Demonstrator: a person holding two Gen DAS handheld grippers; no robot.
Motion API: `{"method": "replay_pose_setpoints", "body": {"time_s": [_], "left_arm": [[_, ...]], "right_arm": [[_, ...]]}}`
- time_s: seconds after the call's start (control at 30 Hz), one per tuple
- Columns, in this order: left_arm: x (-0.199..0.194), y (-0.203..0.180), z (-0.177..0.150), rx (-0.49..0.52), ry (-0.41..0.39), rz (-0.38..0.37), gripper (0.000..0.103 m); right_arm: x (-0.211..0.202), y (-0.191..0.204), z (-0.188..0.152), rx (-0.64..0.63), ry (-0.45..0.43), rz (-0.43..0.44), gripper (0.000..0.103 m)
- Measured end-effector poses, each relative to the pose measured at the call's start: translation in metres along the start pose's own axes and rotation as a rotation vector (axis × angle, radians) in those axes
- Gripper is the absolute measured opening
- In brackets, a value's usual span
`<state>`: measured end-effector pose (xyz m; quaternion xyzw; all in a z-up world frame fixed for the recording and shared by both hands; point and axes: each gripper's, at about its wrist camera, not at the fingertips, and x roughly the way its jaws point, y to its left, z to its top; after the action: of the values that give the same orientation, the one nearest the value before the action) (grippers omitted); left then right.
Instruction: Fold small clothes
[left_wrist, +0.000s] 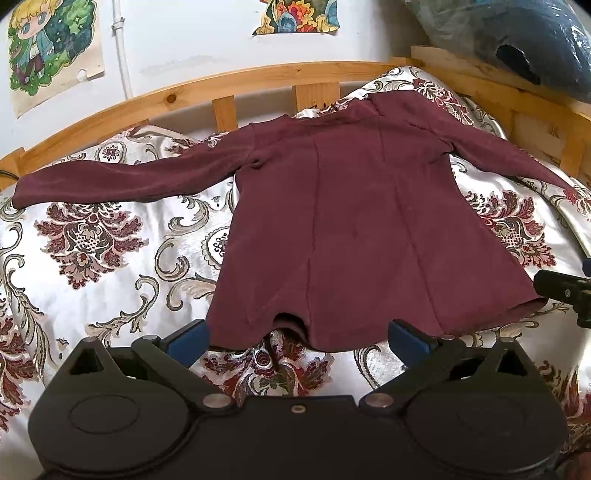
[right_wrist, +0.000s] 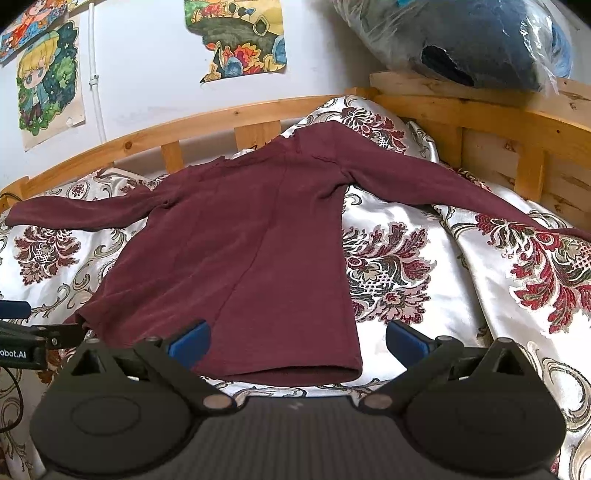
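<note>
Maroon long-sleeved top (left_wrist: 343, 229) lies spread flat on the floral satin bedspread (left_wrist: 96, 236), sleeves stretched out to both sides, its hem nearest both tools. The left hand-held gripper (left_wrist: 299, 338) hovers at the hem, blue fingers (left_wrist: 188, 338) spread wide, gripping nothing; the hem's left part lies between them. The right hand-held gripper (right_wrist: 297, 339) is likewise wide open and empty, the hem's right corner just ahead between its fingers (right_wrist: 406, 339). Beyond the top runs a wooden bed rail (right_wrist: 207, 118).
</note>
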<state>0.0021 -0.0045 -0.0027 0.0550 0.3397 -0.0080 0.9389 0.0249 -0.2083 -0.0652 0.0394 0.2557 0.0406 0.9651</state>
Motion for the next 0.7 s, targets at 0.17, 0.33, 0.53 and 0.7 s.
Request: {"method": "replay_pose_setpoints", "body": {"time_s": [0.17,0.33,0.53,0.7], "left_arm": [[0.001,-0.0001,-0.0002,0.003,0.002,0.003,0.102],[0.0017,0.0004,-0.0008,0.0,0.006,0.005,0.102],[0.0023,0.0001,-0.0008,-0.002,0.01,0.008,0.102],[0.0028,0.0006,-0.001,-0.004,0.012,0.009,0.102]], "right_arm": [[-0.0005,-0.0002,0.0,0.005,0.0,-0.001,0.103],[-0.0002,0.0001,-0.0003,0.005,0.0,-0.002,0.103],[-0.0002,0.0005,-0.0001,0.004,0.001,-0.002,0.103],[0.0003,0.0007,0.0,0.005,0.001,-0.003,0.103]]}}
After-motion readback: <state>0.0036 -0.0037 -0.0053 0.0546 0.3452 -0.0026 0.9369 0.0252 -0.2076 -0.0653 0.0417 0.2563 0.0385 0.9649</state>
